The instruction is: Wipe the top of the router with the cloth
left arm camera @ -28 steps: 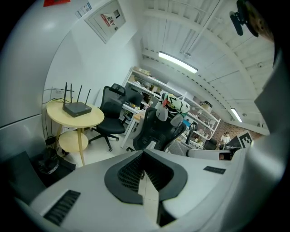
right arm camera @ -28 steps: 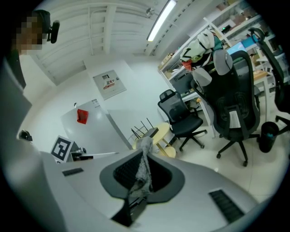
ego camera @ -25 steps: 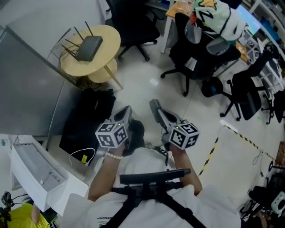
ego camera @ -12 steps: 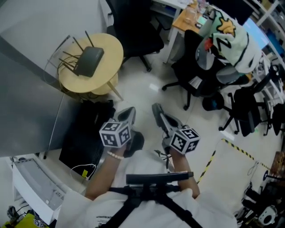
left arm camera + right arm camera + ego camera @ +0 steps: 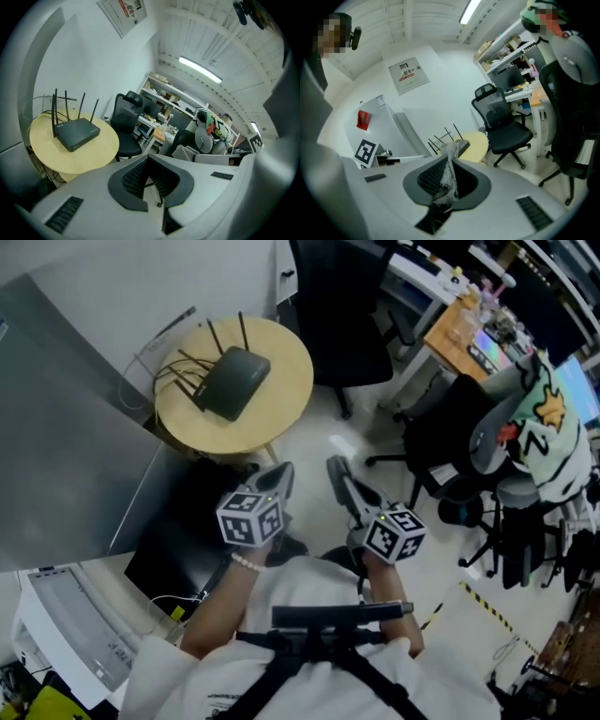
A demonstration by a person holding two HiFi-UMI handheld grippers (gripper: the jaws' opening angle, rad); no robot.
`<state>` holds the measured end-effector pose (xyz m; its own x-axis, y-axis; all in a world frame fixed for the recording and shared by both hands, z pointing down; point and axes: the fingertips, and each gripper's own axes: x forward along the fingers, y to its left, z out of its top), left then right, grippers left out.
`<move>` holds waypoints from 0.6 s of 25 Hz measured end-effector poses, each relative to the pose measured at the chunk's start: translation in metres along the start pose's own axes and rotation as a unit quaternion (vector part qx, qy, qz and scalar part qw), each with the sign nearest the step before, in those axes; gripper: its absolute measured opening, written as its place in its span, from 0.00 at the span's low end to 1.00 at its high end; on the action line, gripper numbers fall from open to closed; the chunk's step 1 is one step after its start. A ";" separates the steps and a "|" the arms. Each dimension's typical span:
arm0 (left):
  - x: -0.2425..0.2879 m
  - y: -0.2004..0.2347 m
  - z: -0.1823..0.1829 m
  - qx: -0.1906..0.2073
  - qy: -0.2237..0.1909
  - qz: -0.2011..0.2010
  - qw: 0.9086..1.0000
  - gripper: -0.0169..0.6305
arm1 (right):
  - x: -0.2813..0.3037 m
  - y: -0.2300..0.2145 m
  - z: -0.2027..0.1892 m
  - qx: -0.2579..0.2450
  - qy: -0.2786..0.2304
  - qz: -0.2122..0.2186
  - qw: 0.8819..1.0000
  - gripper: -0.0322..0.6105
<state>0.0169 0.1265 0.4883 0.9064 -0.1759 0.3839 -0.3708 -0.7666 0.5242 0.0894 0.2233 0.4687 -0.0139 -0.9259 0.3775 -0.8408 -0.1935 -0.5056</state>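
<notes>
**A:** Left gripper (image 5: 279, 474) is being held with its jaws drawn together on nothing, and the router (image 5: 232, 382) is being left unsteadied on the round table (image 5: 281, 418), well apart from both tools.

**B:** Then the router is probably being exposed to a shove across the tabletop under the wipe.

**A:** Further right, the cloth (image 5: 449, 173) is being pinched in the right gripper (image 5: 334, 470) by a narrow fold only.

**B:** So it could be dragged loose, or be snagged on the antennas (image 5: 56, 112).

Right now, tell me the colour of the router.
The router is black, antennas included; the head view shows it best.
</notes>
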 end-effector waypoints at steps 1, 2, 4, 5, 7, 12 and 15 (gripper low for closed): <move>-0.002 0.009 0.005 -0.005 -0.005 0.006 1.000 0.02 | 0.010 0.003 0.001 -0.003 0.008 0.006 1.000 0.11; -0.005 0.017 0.008 -0.011 -0.010 0.012 1.000 0.02 | 0.019 0.006 0.002 -0.006 0.015 0.011 1.000 0.11; -0.012 0.033 0.013 -0.024 -0.021 0.028 0.999 0.02 | 0.036 0.011 0.005 -0.012 0.026 0.022 0.999 0.11; -0.015 0.042 0.014 -0.032 -0.026 0.037 0.998 0.02 | 0.044 0.013 0.008 -0.015 0.030 0.027 0.999 0.11; -0.021 0.059 0.016 -0.048 -0.034 0.054 0.997 0.02 | 0.060 0.017 0.014 -0.021 0.036 0.037 0.998 0.11; -0.027 0.083 0.019 -0.072 -0.046 0.082 0.993 0.02 | 0.089 0.024 0.016 -0.031 0.061 0.060 0.996 0.11; -0.023 0.093 0.028 -0.074 -0.057 0.098 0.991 0.02 | 0.109 0.024 0.022 -0.038 0.073 0.076 0.994 0.11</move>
<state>-0.0329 0.0421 0.5072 0.8284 -0.3871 0.4049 -0.5592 -0.6130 0.5581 0.0797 0.1108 0.4812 -0.2176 -0.8847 0.4124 -0.8610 -0.0250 -0.5079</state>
